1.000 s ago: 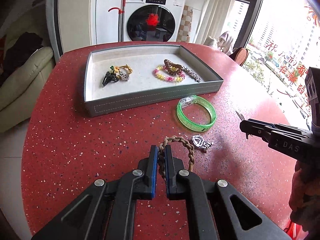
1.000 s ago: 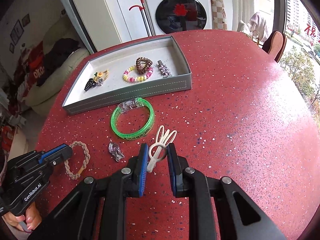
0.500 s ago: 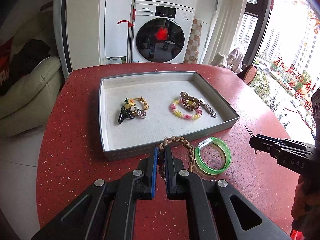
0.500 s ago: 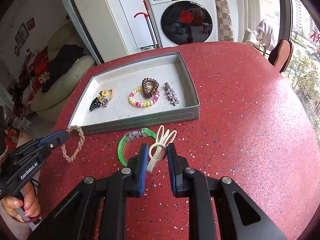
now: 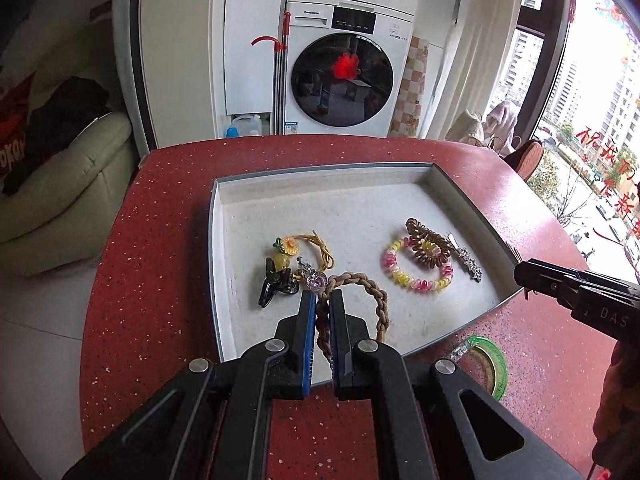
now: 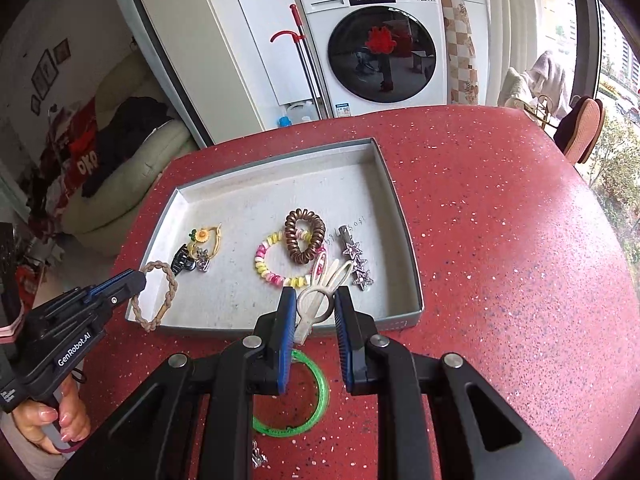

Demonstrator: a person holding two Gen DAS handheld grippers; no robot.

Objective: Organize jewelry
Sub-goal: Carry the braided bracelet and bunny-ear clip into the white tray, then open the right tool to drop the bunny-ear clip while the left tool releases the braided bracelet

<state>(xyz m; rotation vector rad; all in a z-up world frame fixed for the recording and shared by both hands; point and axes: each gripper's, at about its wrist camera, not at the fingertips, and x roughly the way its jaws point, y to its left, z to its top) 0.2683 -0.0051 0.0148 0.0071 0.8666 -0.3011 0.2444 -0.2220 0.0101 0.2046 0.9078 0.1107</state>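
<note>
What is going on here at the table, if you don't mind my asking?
A person is sorting jewelry into a grey tray. The left claw is shut on a braided bracelet, the right claw on a cream hair clip; both hang over the tray's near edge. A green bangle lies on the red table.

Left gripper (image 5: 322,312) and right gripper (image 6: 314,312): black angular fingers, blue ribbed pads, silver pivot screws; white "GenRobot.AI" lettering on the left gripper's side.
</note>
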